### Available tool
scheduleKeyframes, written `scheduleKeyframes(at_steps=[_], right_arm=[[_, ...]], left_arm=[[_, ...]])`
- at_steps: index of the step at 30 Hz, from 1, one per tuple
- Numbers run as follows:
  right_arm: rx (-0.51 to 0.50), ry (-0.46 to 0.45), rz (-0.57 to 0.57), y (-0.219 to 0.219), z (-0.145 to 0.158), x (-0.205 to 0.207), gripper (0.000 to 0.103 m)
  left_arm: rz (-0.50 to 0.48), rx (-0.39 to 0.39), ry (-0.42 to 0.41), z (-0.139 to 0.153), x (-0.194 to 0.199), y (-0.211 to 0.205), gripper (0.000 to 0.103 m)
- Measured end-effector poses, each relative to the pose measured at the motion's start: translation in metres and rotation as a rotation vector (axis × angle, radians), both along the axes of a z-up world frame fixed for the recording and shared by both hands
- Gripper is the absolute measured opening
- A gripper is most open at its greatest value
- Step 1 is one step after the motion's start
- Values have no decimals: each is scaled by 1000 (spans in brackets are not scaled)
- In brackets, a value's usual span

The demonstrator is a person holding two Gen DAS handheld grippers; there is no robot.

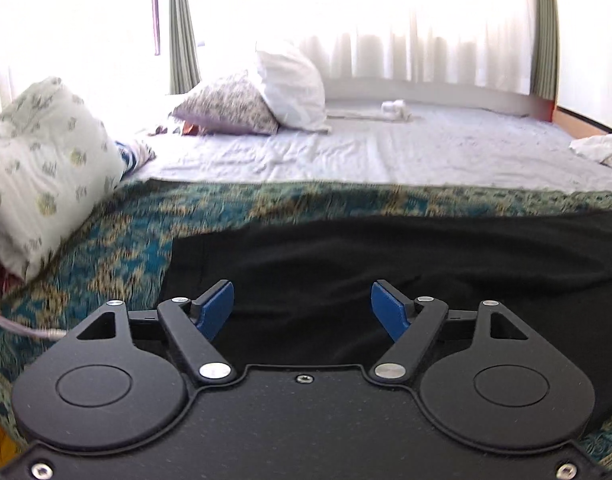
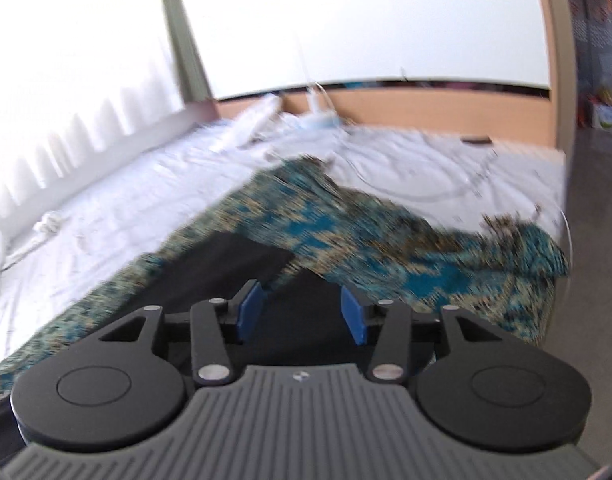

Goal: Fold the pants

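Observation:
Black pants (image 1: 386, 264) lie flat on a teal and gold patterned cloth (image 1: 117, 248) spread over the bed. My left gripper (image 1: 301, 308) hovers above the pants near their left end, its blue pads wide apart and nothing between them. In the right wrist view the pants (image 2: 241, 260) show as a dark strip with a squared end, lying under and ahead of my right gripper (image 2: 301, 312). That gripper is open too, with empty space between its blue pads. The patterned cloth (image 2: 386, 240) is rumpled to the right of the pants.
A floral pillow (image 1: 45, 168) lies at the left; a patterned pillow (image 1: 229, 108) and a white one (image 1: 289, 84) sit further back. The white sheet (image 1: 386, 148) spreads behind. Curtained windows (image 1: 426, 48) line the far side. A wooden bed frame (image 2: 426, 108) and loose white cables (image 2: 426, 184) lie beyond.

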State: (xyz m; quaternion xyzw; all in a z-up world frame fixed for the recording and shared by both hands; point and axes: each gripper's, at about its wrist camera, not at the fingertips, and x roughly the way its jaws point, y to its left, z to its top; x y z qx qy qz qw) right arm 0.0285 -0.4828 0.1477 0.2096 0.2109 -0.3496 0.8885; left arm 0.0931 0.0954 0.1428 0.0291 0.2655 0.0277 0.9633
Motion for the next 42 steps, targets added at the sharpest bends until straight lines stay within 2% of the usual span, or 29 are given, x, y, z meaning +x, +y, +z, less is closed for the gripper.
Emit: scheduleKeyframes(at_steps=[4, 10, 11, 13, 16, 20, 22, 26, 31, 37, 42], right_arm=[[-31, -33, 60, 20, 32, 5, 66], [-60, -58, 136, 44, 77, 21, 68], [-62, -61, 152, 48, 84, 25, 69], [-61, -55, 189, 54, 96, 36, 73], [-44, -26, 225, 60, 104, 54, 74], [1, 49, 271, 68, 101, 85, 75], [2, 76, 285, 74, 100, 97, 75], [-93, 133, 303, 93, 108, 123, 77], [-143, 181, 324, 109, 104, 147, 78], [-156, 245, 339, 110, 82, 179, 79], [-80, 298, 322, 94, 50, 215, 79]], left_arm=[[-29, -11, -36, 30, 5, 2, 75], [-53, -65, -44, 78, 15, 13, 76], [-54, -62, -52, 86, 17, 14, 76], [-58, -55, -57, 101, 23, 15, 86], [-56, -89, -23, 114, 38, 18, 87], [-43, -159, 56, 114, 64, 23, 87], [-22, -153, 70, 112, 76, 25, 87], [-1, -108, 82, 113, 97, 25, 87], [-6, -115, 112, 105, 120, 17, 88], [-4, -116, 179, 80, 157, 9, 89], [21, -178, 249, 50, 199, 9, 90]])
